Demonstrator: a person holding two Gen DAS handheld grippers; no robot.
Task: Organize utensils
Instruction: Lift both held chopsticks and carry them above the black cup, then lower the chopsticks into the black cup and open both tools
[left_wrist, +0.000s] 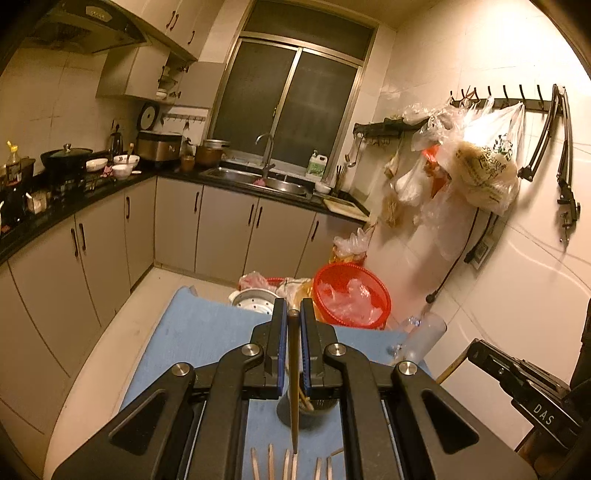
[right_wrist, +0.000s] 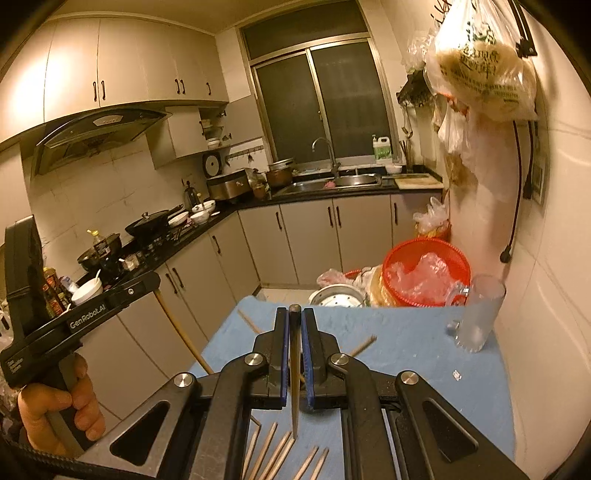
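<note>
Each gripper clenches one dark chopstick above the blue mat.

The left gripper has its blue-padded fingers clamped on a dark chopstick that runs down between them, its tip just above a row of pale chopsticks lying on the blue mat; behind the stick stands a dark utensil holder with chopsticks in it. The right gripper likewise pinches a dark chopstick, its tip just over a fanned group of pale chopsticks on the mat, with loose chopsticks scattered farther back. A glass mug stands near the mat's right edge by the wall, and a red basket sits beyond the mat's far end. In the right wrist view, the left hand grips its tool's handle.
</note>
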